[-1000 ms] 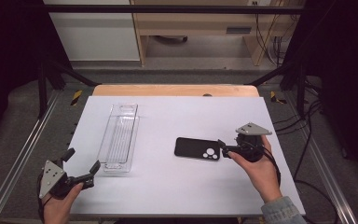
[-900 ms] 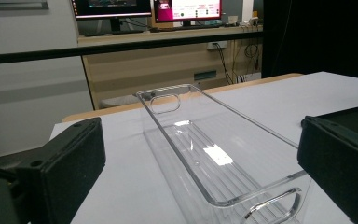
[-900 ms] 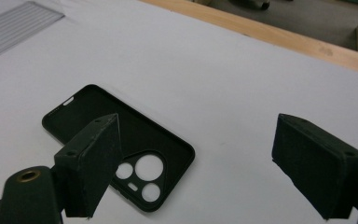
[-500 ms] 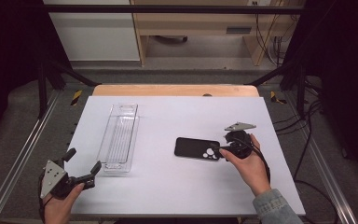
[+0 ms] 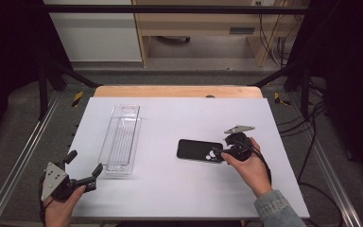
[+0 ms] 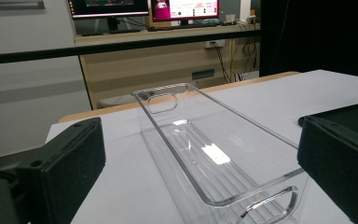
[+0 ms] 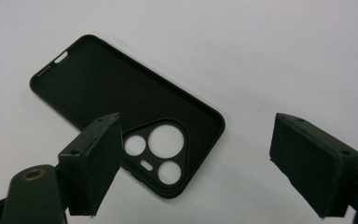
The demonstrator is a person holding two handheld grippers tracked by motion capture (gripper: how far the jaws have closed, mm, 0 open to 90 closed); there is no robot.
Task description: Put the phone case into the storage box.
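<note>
Hovering low over the flat black rubbery phone case (image 5: 200, 151), the right gripper (image 5: 223, 152) has its jaws spread wide with nothing between the pads; they have just been closing a little, though no pad presses on the case yet. The case lies hollow side up on the white table (image 5: 179, 198), right of the middle and nearer the table's right edge than its left, its camera cut-outs at the end toward the gripper. In the right gripper view one pad (image 7: 95, 158) stands over the case's (image 7: 121, 107) camera end while the other (image 7: 314, 161) hangs above bare table, well off the case.

The likely trouble, as I judge it: the case is thin and lies flush, so jaws that close from this offset could pinch only air or push the case sideways across the smooth top. Catching only its soft rim might bend it, and it could slip out on lifting.

The left gripper (image 5: 82, 171) rests near the table's front left corner, jaws wide apart and empty, just beside the near end of the long clear plastic tray (image 5: 121, 140); a careless nudge there would shift the light tray (image 6: 205, 154).
</note>
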